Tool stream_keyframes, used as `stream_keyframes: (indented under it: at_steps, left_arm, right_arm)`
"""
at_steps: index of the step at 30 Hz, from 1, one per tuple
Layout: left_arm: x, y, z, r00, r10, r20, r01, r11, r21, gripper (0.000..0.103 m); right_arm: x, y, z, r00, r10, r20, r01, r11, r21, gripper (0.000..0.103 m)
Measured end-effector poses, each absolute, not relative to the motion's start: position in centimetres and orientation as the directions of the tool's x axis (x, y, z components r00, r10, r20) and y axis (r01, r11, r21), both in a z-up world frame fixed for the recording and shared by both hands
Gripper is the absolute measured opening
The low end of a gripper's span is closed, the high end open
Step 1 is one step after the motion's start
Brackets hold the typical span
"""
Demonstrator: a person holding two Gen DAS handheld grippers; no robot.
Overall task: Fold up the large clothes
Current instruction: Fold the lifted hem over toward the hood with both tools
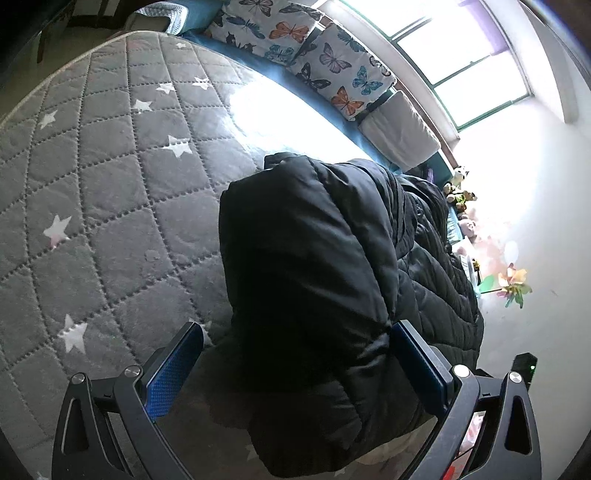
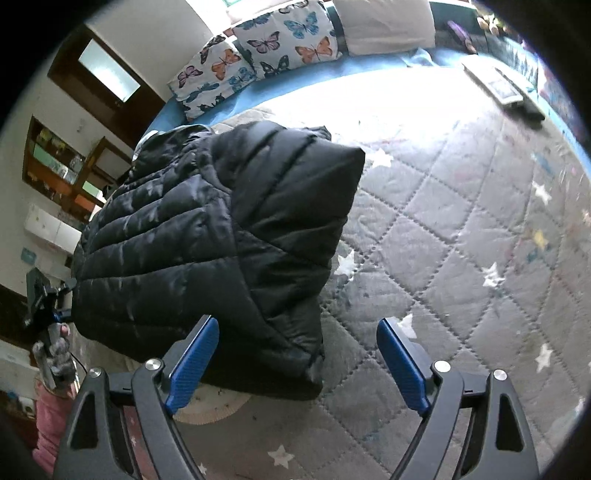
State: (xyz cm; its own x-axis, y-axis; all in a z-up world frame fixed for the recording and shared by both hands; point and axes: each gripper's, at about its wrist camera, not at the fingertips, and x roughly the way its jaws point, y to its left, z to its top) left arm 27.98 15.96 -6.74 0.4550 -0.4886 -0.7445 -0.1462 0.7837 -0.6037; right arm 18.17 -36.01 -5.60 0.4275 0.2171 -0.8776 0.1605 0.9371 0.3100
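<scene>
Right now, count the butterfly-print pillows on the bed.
2. Both lean at the bed's far edge under the window: one butterfly pillow left, the other butterfly pillow right, beside a plain white pillow. Others may be out of frame.

The puffer jacket [image 2: 207, 236] is black with a stitched quilted sheen. Under it, the bedcover [image 1: 92, 177] is grey, diamond-quilted, with white stars. At twelve o'clock the pillows [image 2: 258, 51] are white with blue, orange and purple butterflies; the sheet [image 2: 369, 70] is blue. Both grippers' pads [image 2: 192, 365] are blue.

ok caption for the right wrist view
Open right gripper above a folded black puffer jacket on a star-quilted bed.
</scene>
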Motion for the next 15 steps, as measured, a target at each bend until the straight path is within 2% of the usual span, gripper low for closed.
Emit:
stream_keyframes:
  at_steps: [15]
  left_arm:
    - [30.9, 15.1, -8.9, 0.444, -0.574, -0.688, -0.156, 0.707, -0.690, 0.103]
  right_arm:
    - [20.4, -36.6, -8.5, 0.424, 0.415, -0.805, 0.141, 0.848, 0.512, 0.103]
